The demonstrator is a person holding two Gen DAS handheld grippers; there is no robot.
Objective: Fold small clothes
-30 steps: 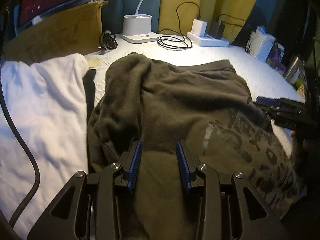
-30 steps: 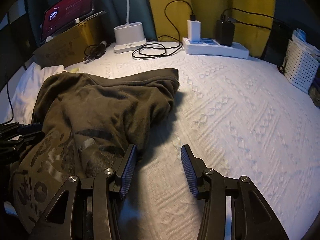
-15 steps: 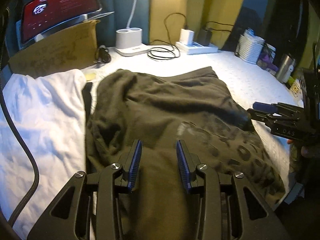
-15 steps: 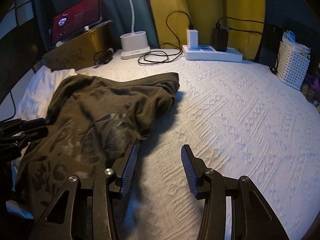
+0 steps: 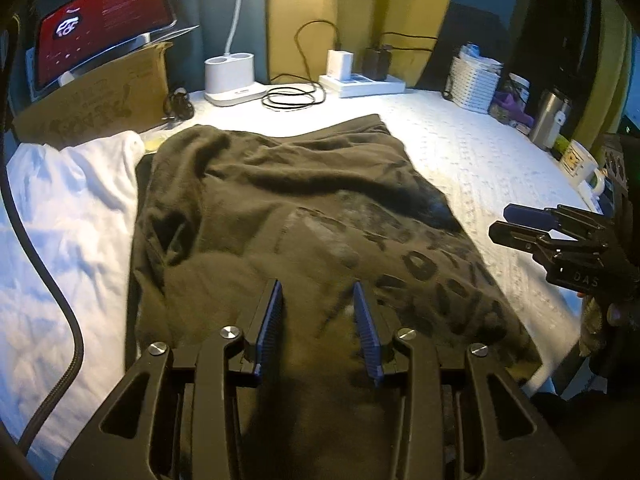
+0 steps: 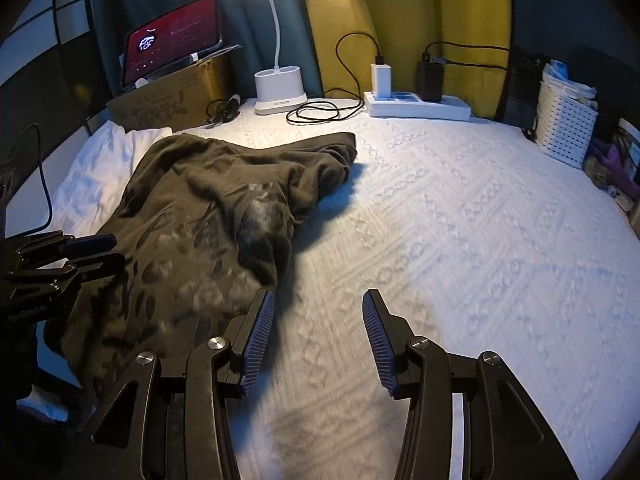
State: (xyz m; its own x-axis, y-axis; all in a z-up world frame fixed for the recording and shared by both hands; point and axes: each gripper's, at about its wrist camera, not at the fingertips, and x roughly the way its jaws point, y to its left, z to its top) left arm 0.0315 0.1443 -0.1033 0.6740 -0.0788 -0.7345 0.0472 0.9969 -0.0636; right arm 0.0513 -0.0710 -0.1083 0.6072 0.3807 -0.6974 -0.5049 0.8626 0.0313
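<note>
The left hand-held gripper was opening above the olive printed shirt, gripping nothing; the right hand-held gripper hung released over the bedspread.

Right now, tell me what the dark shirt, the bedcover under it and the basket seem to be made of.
Dark shirt: soft knit, probably cotton jersey; matte olive, limp folds, with a cracked black print.
Bedcover: white woven or quilted textile, with a raised diamond pattern catching the lamp light.
Basket: likely white plastic, stiff walls with a regular grid of holes; it could be painted weave.
</note>
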